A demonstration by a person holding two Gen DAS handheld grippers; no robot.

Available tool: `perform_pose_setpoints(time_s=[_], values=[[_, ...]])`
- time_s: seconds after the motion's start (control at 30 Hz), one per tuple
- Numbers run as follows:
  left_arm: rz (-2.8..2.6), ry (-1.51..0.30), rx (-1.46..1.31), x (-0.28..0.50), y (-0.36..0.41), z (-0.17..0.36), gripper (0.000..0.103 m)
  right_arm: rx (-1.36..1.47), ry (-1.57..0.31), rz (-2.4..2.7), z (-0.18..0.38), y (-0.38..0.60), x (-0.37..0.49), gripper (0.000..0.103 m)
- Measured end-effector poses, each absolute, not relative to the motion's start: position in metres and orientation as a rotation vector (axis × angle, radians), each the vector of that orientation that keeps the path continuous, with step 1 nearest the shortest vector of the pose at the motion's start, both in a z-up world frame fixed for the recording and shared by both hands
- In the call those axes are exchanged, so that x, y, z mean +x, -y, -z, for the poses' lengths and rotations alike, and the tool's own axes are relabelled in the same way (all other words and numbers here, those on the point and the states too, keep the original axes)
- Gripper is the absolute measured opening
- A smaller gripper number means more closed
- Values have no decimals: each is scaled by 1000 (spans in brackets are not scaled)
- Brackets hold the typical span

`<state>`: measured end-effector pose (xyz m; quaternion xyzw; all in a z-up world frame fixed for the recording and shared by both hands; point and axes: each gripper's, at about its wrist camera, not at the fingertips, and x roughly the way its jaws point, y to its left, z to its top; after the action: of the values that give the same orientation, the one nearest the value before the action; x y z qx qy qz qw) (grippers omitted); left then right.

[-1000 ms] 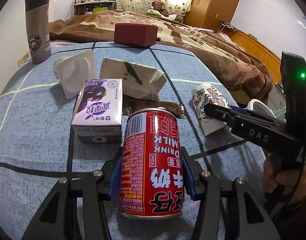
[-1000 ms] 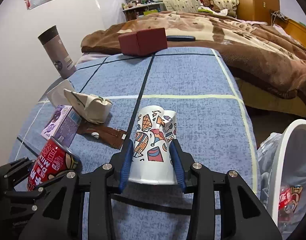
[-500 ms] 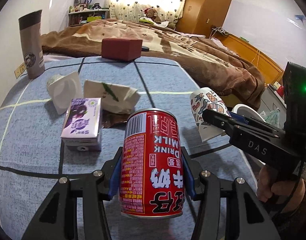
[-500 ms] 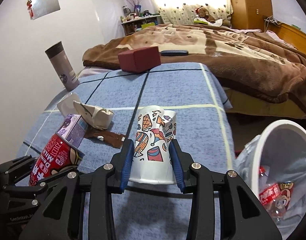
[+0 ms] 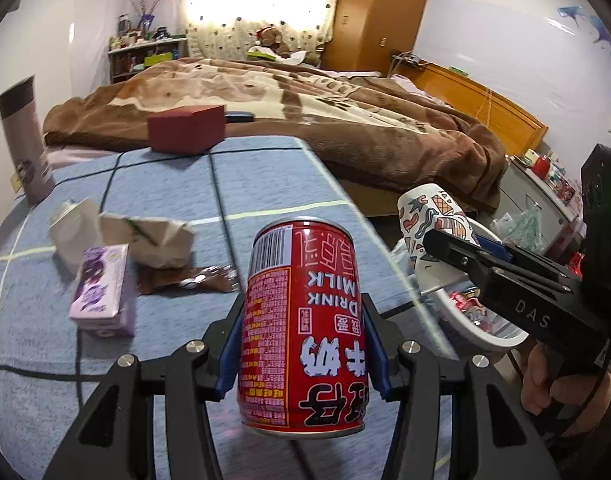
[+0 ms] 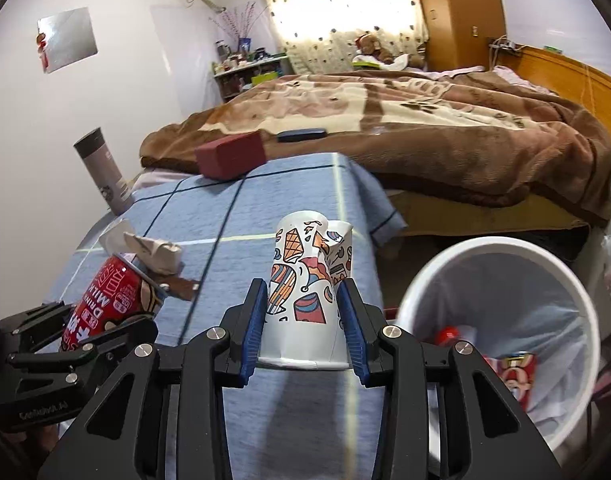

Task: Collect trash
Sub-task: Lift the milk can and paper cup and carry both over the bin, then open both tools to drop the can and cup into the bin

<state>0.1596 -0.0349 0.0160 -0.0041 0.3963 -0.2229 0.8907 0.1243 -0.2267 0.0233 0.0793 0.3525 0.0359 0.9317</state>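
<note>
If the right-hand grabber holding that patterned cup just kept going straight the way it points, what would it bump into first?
Probably the blue checked cloth on the table. The right gripper tilts downward, its jaws shut on the paper cup, with nothing else ahead on that stretch. The white bin sits off to its right. Depth is hard to judge.

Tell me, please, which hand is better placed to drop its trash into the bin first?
Right, probably. The right gripper holds the paper cup right beside the white bin; the left gripper, holding the red can, is farther over the blue cloth.
</note>
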Motion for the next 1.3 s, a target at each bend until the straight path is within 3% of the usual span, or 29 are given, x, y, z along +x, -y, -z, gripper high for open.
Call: perform_pose_setpoints(time_s=[1.03, 1.3], values=[[694, -859, 124, 154, 212, -10, 54, 232, -766, 214, -6, 352, 89, 41], [718, -879, 114, 154, 228, -4, 55, 201, -809, 262, 2, 363, 87, 49]])
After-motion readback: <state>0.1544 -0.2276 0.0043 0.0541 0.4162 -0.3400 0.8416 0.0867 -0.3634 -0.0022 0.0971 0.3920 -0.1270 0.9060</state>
